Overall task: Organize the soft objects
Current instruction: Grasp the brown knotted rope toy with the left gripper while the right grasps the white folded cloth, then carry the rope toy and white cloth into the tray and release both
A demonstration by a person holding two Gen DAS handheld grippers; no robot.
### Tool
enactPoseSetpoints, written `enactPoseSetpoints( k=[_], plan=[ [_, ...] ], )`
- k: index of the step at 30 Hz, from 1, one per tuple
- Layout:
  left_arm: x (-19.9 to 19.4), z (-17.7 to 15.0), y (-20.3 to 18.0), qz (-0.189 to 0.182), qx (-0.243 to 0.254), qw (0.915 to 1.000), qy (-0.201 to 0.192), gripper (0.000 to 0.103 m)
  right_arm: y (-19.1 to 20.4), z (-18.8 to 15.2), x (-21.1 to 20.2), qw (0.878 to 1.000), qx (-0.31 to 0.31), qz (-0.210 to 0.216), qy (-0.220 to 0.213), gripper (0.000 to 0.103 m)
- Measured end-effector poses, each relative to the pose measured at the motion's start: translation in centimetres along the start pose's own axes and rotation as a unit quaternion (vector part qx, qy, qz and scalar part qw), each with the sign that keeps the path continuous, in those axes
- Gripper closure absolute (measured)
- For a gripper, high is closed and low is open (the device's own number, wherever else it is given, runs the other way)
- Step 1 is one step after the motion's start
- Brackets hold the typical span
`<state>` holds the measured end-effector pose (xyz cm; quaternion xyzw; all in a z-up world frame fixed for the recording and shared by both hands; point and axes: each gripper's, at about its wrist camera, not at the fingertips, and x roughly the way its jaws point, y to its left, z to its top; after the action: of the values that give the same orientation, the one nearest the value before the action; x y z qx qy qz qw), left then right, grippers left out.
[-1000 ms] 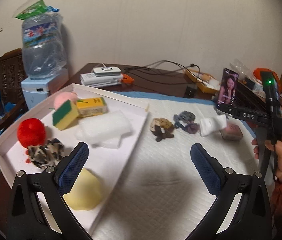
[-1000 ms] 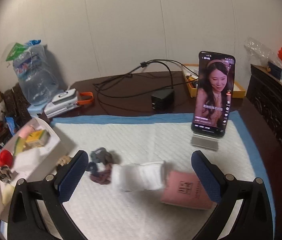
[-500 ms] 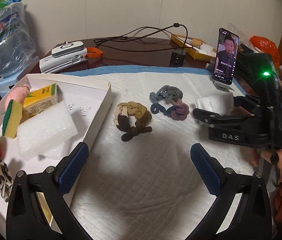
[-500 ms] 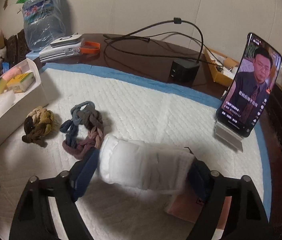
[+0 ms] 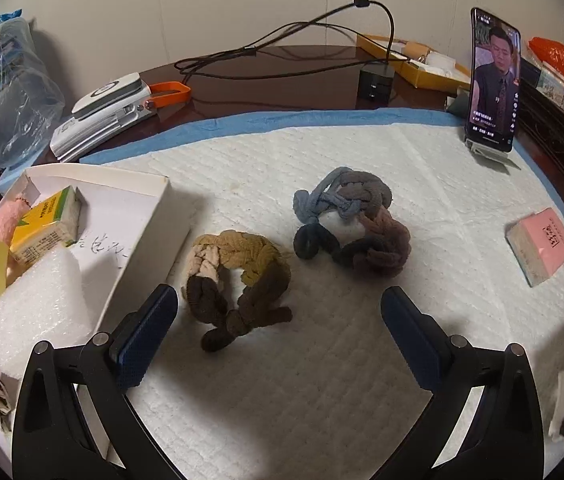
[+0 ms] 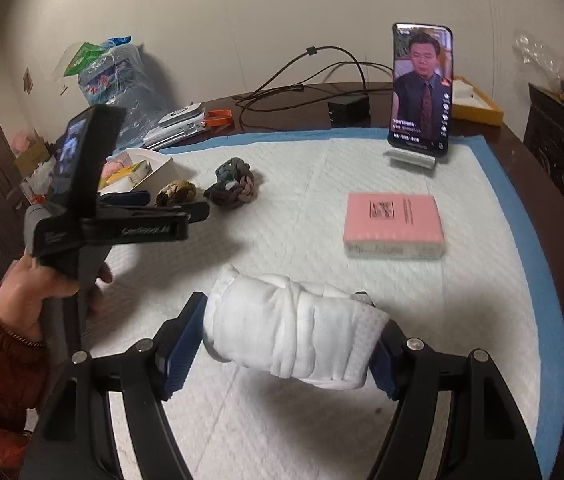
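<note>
The white rolled cloth lies sideways between the two pads of the right tool. Its long side runs from one pad to the other. The jaws are closing on it, and both pads already press its ends, so the right tool holds the roll just above the white padded mat on the surface.

The white box with the other soft things is far off to the left of the roll, past both hair ties. So the roll must travel left, across the mat, to get there.

The brown braided hair tie lies just beside the box wall. The left tool is wide, with nothing in it, and the brown tie sits right in front of its gap. The left tool is much nearer this tie than the right one is. The blue and brown hair tie lies a bit farther from the box.
</note>
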<state>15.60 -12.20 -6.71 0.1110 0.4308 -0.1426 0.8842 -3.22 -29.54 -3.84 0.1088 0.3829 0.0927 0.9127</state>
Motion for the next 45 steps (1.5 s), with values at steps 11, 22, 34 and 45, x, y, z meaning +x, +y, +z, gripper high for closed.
enactPoseSetpoints(
  k=[11,22,34,45],
  plan=[
    [-1.8,-1.3,-0.5,-0.061,0.023,0.9978,-0.014,0.070,-1.5,-1.3,0.4,0.999,0.045,0.006,-0.004,0.030],
    [-11.5,-5.3,0.5,-0.109,-0.010,0.9848,-0.135,0.071,-1.2,-1.5,-0.7,0.998,0.046,-0.012,-0.036,0.030],
    [-16.9,-7.4,3.4,-0.090,-0.029,0.9746,-0.203,0.071,2.8,0.2,-2.6,0.997,0.021,0.022,-0.067,0.030],
    [-17.7,-8.8,5.8,-0.085,-0.053,0.9726,-0.210,0.071,5.2,1.0,-2.8,0.997,0.002,0.029,-0.073,0.030]
  ],
)
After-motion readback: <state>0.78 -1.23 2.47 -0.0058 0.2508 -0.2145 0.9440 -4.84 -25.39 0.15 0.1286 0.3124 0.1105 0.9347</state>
